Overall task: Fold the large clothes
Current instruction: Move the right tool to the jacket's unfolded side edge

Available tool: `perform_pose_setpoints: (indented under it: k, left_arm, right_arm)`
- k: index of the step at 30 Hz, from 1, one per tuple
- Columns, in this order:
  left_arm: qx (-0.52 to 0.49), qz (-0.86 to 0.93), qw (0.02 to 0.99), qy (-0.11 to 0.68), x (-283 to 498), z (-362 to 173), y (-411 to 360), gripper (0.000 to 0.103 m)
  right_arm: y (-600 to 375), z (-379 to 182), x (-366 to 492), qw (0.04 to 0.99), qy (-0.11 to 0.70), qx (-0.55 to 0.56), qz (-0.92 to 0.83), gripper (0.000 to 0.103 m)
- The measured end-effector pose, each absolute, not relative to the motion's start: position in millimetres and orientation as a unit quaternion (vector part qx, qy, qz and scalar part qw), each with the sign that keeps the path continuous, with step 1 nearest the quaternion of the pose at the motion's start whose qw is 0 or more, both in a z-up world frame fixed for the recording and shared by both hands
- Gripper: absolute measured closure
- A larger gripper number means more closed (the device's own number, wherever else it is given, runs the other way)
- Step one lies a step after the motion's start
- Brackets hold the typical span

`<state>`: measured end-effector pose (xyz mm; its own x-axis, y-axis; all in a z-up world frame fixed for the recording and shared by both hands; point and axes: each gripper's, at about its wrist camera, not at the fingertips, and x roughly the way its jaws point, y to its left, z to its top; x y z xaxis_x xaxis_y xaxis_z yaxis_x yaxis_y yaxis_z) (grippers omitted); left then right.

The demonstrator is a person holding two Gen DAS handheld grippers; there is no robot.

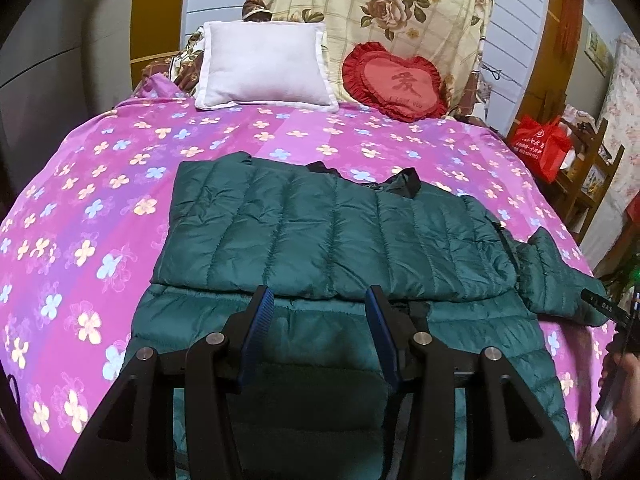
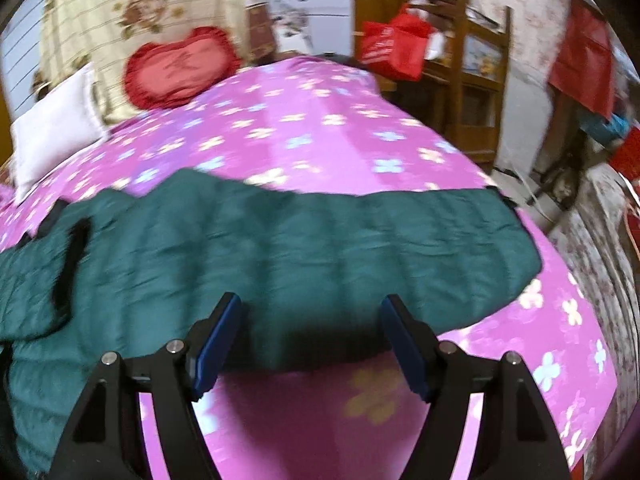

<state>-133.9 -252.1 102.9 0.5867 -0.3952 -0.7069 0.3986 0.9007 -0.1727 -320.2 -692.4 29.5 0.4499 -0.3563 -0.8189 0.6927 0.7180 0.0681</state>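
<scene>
A pink flowered bedsheet (image 1: 100, 184) covers the bed, with a white pillow (image 1: 262, 68) and a red heart-shaped cushion (image 1: 396, 82) side by side against a rose-patterned blanket (image 1: 380, 8), and a red bag (image 1: 540, 146) on a wooden shelf (image 2: 476, 68).

Pink floral bed (image 1: 100, 208), wooden shelf (image 2: 476, 80)

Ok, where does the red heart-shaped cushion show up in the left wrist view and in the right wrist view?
Left wrist view: the red heart-shaped cushion is upper centre-right, at the head of the bed, right of the white pillow.
Right wrist view: the cushion is upper left, blurred, again right of the white pillow.
Shared landmark: the red bag beside the bed.
</scene>
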Motion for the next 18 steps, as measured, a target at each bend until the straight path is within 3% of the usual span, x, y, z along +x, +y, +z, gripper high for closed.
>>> perform_pose_setpoints:
  k: [18]
  left_arm:
    - [-0.042,-0.225,0.88,0.415,-135,90,-239,0.066]
  right_arm:
    - [-810,4,-375,0.76,0.373,0.261,-0.464,0.025]
